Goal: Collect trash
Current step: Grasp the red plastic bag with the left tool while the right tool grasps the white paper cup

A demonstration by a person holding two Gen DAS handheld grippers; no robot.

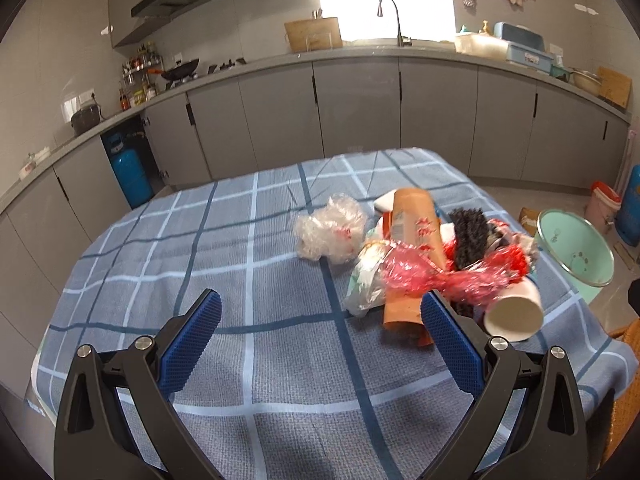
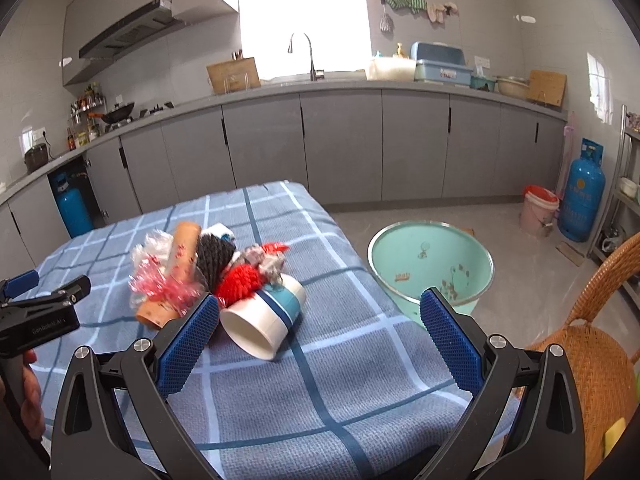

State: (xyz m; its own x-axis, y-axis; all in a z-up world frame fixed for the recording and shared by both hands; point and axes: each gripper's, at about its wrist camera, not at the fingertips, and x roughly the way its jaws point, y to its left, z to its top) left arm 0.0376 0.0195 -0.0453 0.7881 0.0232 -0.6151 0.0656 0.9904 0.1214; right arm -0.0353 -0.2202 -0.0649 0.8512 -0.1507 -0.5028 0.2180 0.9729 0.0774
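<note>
Here, over the near edge of the checked tablecloth [image 1: 248, 272], the left gripper [image 1: 320, 320] hangs with its blue pads spread wide and nothing between them. Ahead of it and off to its right lies the trash pile [image 1: 420, 256], heaped on the cloth: a crumpled clear plastic bag [image 1: 330, 232] at the left of the heap, then an orange tube wrapper [image 1: 412, 248] lying lengthwise, red crinkled film [image 1: 440, 276] across it, a black bristly piece [image 1: 470, 236] behind, and a white paper cup [image 1: 514, 314] on its side, its mouth facing the camera just beside the gripper's right-hand pad. The right gripper [image 2: 318, 316] is likewise released, jaws wide and empty; the pile sits ahead and left of it, the cup touching or nearly touching its left-hand pad, I cannot tell which. Beyond the table's right edge a mint-green bin [image 1: 576, 256] stands on the floor. The left wrist view shows the clear bag plainly and only part of the bin. The right wrist view shows the bin's whole inside with a few scraps at the bottom, a blue band on the cup, a red fuzzy lump in the pile, the left tool from the side with a hand [image 2: 30, 392] on its grip, and a wicker chair [image 2: 592, 352] at far right.
</note>
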